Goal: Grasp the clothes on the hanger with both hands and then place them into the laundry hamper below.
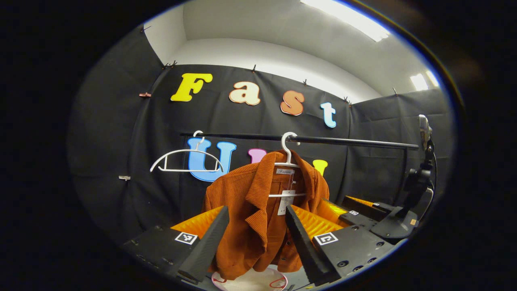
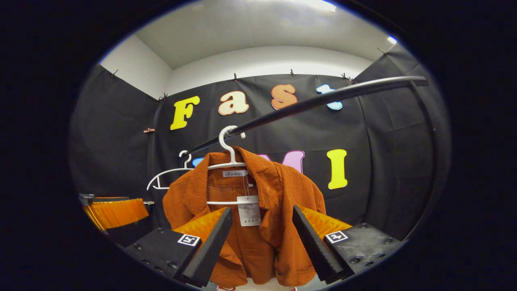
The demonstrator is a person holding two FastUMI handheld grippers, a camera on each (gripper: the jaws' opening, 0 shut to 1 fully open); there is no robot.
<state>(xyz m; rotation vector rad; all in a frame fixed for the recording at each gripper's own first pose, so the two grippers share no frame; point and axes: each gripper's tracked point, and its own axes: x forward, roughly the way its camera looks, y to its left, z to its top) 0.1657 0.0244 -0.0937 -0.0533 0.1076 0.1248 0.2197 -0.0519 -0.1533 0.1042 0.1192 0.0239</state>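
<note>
Approach step, jacket [image 1: 258, 210] not gripped
Left gripper [image 1: 257, 246] and right gripper [image 2: 261, 246] both spread apart; next close on fabric

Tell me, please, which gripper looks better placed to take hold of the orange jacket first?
Probably the left gripper: its open fingers already frame the orange jacket by the lapel. The right gripper is open too, facing the jacket front, so the difference is slight.
</note>
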